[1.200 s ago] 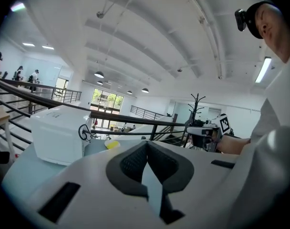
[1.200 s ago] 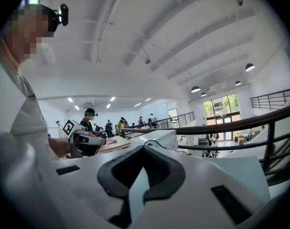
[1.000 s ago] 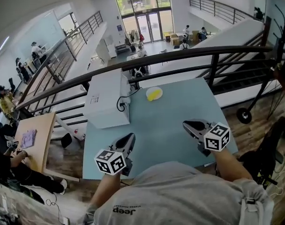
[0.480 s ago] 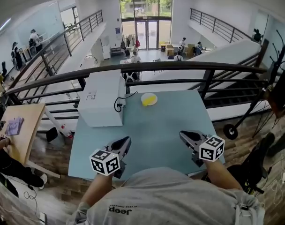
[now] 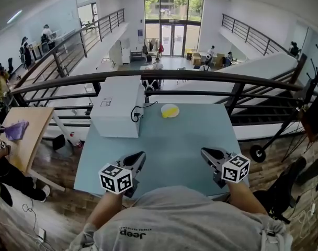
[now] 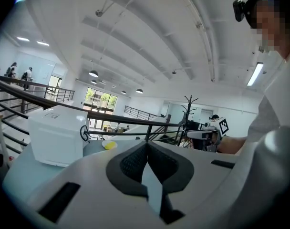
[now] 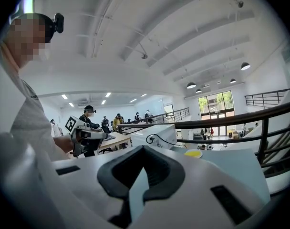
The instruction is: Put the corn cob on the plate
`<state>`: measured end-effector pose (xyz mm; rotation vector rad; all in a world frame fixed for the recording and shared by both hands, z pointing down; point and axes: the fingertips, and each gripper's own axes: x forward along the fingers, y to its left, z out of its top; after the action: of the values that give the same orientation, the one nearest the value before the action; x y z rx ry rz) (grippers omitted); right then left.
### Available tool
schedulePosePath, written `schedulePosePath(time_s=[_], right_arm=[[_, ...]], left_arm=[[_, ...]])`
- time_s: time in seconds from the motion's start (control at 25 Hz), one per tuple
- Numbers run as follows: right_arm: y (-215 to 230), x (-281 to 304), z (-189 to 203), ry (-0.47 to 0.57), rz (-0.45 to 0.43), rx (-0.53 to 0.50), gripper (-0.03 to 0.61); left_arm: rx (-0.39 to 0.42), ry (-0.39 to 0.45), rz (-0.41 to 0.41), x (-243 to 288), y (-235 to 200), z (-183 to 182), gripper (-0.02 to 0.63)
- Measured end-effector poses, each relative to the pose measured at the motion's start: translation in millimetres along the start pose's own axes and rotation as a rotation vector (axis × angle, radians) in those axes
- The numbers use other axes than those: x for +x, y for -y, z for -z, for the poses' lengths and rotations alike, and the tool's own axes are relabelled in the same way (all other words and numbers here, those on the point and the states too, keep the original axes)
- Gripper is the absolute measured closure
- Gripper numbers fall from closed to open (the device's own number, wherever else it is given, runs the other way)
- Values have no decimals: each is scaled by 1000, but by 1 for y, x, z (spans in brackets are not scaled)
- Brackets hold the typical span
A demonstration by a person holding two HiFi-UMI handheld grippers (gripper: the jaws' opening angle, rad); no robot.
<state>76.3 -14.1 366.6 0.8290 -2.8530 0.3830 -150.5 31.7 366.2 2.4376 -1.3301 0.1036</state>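
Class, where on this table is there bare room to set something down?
Bare: the middle of the table, between the plate and the left gripper and right gripper at the near edge, and the right strip beside the plate. Crowded: the far left corner, filled by the white box.

white box (image 5: 117,109) on blue table (image 5: 174,145) | black railing (image 5: 211,78) behind
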Motion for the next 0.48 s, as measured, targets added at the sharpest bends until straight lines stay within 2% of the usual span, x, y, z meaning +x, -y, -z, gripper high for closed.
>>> schedulePosePath(time_s=[0.48], right_arm=[[-3, 7, 2, -16, -28, -22, 563]], left_arm=[[2, -3, -16, -4, -2, 0, 594]])
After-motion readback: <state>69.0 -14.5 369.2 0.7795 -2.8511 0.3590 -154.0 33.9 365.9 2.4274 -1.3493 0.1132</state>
